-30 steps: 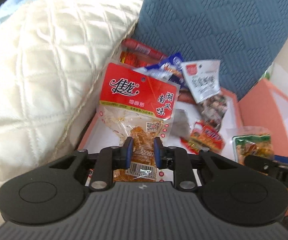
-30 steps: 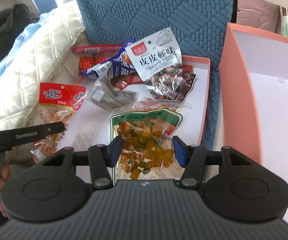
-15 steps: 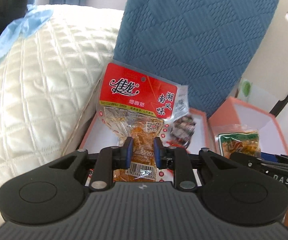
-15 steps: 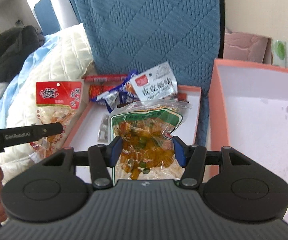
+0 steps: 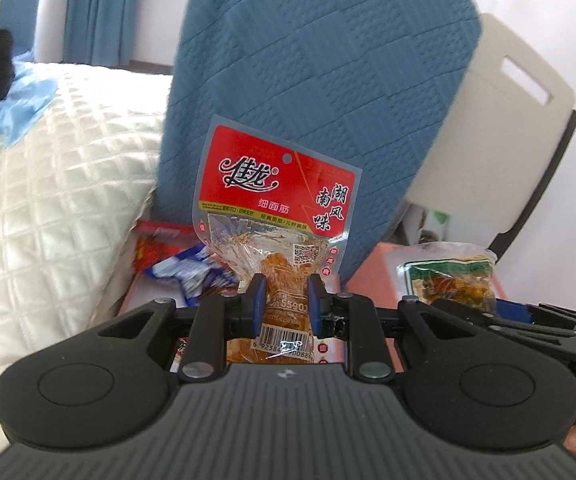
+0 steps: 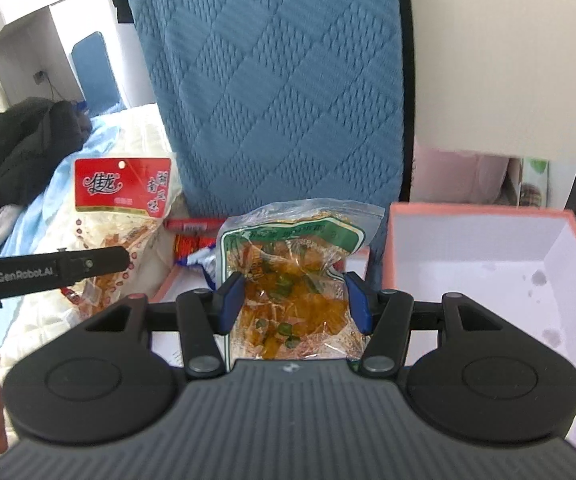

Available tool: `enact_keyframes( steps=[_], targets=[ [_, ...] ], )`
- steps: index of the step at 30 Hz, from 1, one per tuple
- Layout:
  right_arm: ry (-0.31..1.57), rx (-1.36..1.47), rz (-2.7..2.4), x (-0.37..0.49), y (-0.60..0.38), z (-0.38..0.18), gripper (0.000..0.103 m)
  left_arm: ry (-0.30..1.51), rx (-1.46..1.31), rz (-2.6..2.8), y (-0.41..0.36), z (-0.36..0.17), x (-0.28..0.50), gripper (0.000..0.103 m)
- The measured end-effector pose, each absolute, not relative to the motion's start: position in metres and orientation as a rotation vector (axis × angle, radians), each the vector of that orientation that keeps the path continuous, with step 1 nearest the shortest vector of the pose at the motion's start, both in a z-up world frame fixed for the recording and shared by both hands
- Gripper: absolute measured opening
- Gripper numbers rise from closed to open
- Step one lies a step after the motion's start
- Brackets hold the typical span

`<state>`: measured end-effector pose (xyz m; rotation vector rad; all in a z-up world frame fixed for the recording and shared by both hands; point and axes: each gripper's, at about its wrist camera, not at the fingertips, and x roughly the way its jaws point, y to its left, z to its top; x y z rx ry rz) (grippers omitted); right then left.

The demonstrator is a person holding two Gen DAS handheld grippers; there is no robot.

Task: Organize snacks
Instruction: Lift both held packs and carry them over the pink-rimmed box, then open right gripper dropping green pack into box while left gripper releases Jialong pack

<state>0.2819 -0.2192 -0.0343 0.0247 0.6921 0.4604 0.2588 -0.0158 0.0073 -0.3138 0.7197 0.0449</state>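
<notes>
Both up: left gripper fingers pinching the red-topped packet, right gripper fingers clamping the green-labelled bag.

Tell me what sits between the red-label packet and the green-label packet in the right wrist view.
In the right wrist view, a red sausage stick and a blue-white wrapper lie between the red-label packet and the green-label packet.

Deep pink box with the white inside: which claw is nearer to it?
Right. The right claw, holding the green packet, sits just beside the box's left wall. The left claw, holding the red packet, is farther left, by the white quilt.
</notes>
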Motion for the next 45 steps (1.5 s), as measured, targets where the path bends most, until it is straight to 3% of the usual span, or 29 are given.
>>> enact_keyframes(
  steps=[13, 28, 43, 45],
  targets=[
    [0.631, 0.028, 0.393, 0.28, -0.286, -0.02, 0.057, 0.706, -0.302, -0.071, -0.096, 0.019, 0.281, 0.025],
    [0.71, 0.084, 0.237, 0.308, -0.374, -0.063, 0.057, 0.846, -0.3, -0.185, -0.187, -0.047, 0.328, 0.025],
    [0.861, 0.145, 0.138, 0.349, -0.41, -0.136, 0.057, 0.992, -0.348, -0.221, -0.202, -0.115, 0.37, 0.026],
    [0.876, 0.149, 0.128, 0.352, -0.412, -0.144, 0.058, 0.998, -0.339, -0.229, -0.203, -0.118, 0.372, 0.03]
  ],
)
